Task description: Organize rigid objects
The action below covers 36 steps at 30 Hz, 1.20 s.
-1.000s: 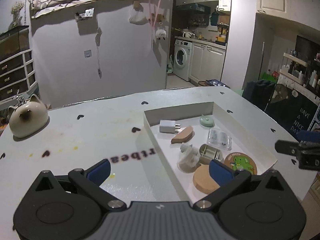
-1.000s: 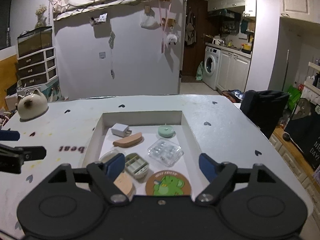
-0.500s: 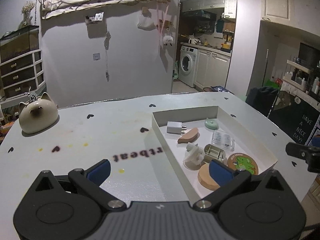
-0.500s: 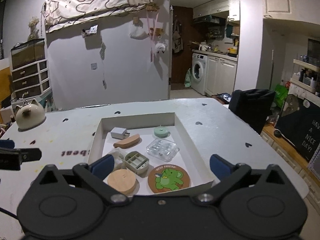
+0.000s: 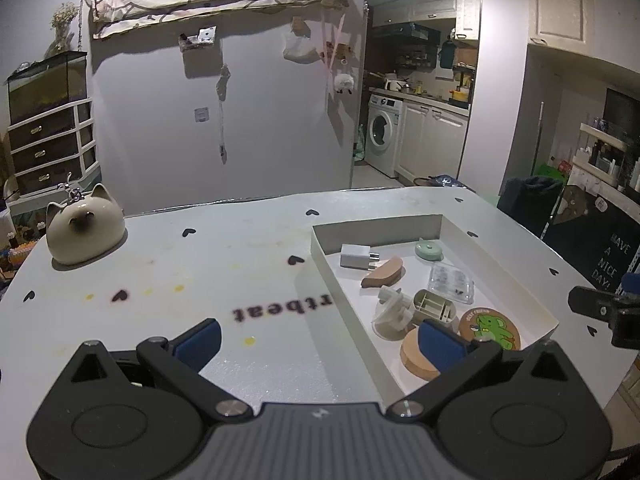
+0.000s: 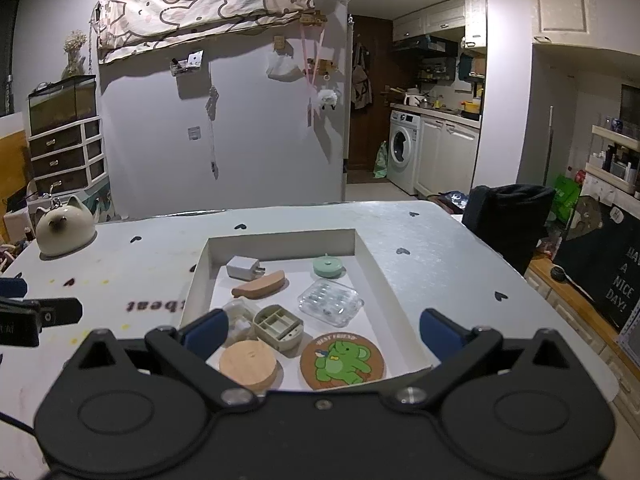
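Note:
A shallow white tray point(image 6: 376, 264) point(image 5: 326, 264) sits on the white table. In it lie a white charger plug point(image 6: 242, 268), a brown wooden piece point(image 6: 260, 286), a mint round case point(image 6: 329, 267), a clear plastic box point(image 6: 330, 302), a beige compartment box point(image 6: 279, 326), a white cup-like piece point(image 5: 394, 312), a round wooden disc point(image 6: 248, 365) and a green elephant coaster point(image 6: 342, 361). My right gripper point(image 6: 322, 330) is open and empty above the tray's near edge. My left gripper point(image 5: 320, 342) is open and empty over the tray's left wall.
A cream cat-shaped pot point(image 5: 82, 234) stands at the table's far left. Black heart marks and printed letters point(image 5: 280, 310) dot the table top. A black chair point(image 6: 508, 224) stands past the right edge. Kitchen cabinets and a washing machine point(image 6: 404, 156) are behind.
Both grippers have pulled back and risen a little, so the tray looks smaller and lower in both views. Nothing in the tray has moved.

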Each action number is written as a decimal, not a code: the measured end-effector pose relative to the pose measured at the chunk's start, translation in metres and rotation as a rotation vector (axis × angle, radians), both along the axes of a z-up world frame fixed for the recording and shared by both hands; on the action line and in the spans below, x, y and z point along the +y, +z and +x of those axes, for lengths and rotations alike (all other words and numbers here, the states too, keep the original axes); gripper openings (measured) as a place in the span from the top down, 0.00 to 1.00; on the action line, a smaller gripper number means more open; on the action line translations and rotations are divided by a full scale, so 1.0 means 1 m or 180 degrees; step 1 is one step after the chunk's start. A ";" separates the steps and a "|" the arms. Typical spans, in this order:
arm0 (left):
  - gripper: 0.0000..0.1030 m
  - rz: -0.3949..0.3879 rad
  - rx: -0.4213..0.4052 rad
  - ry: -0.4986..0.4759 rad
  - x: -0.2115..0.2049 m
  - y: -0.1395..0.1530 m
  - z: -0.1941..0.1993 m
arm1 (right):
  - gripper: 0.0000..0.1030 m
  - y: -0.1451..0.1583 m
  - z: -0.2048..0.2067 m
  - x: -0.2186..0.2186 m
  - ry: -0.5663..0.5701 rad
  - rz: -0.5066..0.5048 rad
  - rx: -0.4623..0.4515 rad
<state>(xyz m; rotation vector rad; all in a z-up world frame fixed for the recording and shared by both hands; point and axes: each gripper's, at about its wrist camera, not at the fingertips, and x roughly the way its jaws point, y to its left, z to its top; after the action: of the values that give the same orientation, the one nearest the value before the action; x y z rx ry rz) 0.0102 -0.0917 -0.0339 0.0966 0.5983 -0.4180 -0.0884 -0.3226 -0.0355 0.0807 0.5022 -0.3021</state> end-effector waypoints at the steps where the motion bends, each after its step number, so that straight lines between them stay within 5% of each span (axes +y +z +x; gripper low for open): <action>1: 0.00 -0.0003 0.0002 0.0008 0.000 0.000 0.000 | 0.00 0.000 0.000 0.000 -0.0001 0.0001 0.0000; 36: 0.00 0.0003 0.0033 0.0057 0.000 0.000 0.000 | 0.00 -0.002 0.004 -0.002 0.0043 0.0035 0.0012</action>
<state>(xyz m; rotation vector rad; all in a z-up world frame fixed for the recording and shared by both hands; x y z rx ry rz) 0.0103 -0.0916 -0.0335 0.0901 0.6093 -0.4010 -0.0840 -0.3244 -0.0377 0.0875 0.5079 -0.2863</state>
